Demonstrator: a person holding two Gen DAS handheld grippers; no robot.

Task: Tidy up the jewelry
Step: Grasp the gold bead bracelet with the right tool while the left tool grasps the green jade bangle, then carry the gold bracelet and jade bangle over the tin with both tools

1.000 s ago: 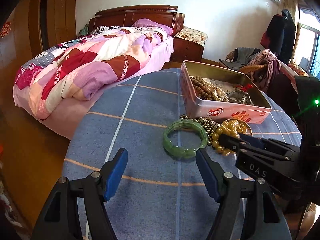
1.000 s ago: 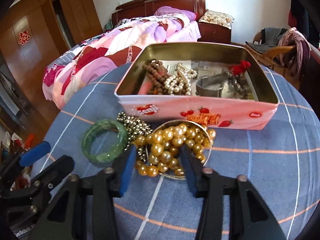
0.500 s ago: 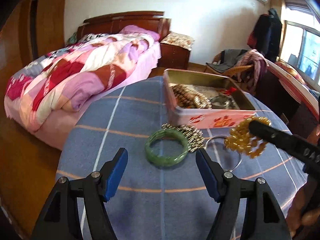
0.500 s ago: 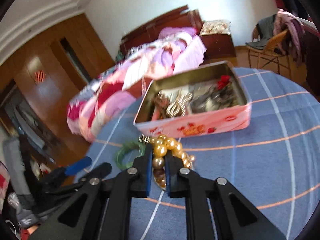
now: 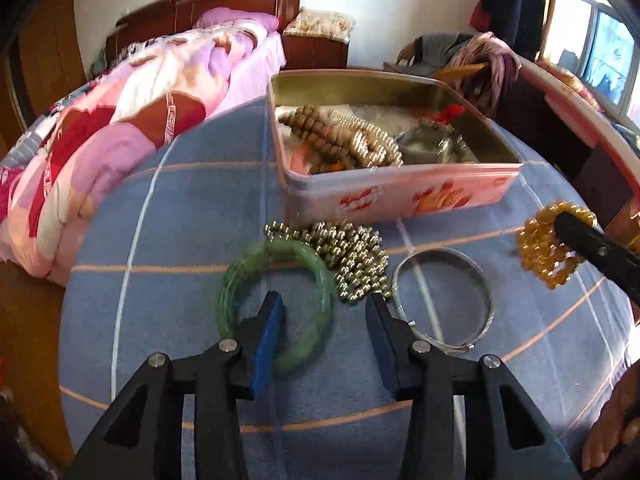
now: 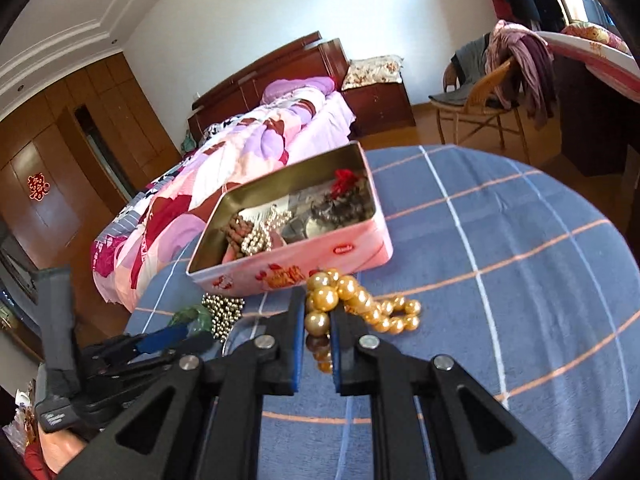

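The right gripper (image 6: 318, 320) pinches a strand of large golden pearl-like beads (image 6: 360, 304), its 2 blue-padded jaws pressed together on a few beads while the rest of the strand hangs off to the side above the blue checked tablecloth (image 6: 520, 260). In the left wrist view the same beads (image 5: 548, 248) dangle in a bunch from the black jaw tips at the right edge, clear of the cloth.

The left gripper (image 5: 324, 312) is closing over the round green jade-like bangle (image 5: 280, 280), which lies flat on the cloth. One blue pad sits inside the ring and the other outside, so the near right part of the bangle is between the jaws; the pads do not yet press on it.

Touching the bangle's far right side is a heap of small silver-coloured beads (image 5: 352, 252). Just beside that heap lies a thin silver metal bangle (image 5: 442, 300), flat on the cloth.

Behind them stands an open pink rectangular tin (image 5: 400, 196) with fruit print, holding brown wooden beads (image 5: 316, 132), pale pearls, a metal cuff and something red.
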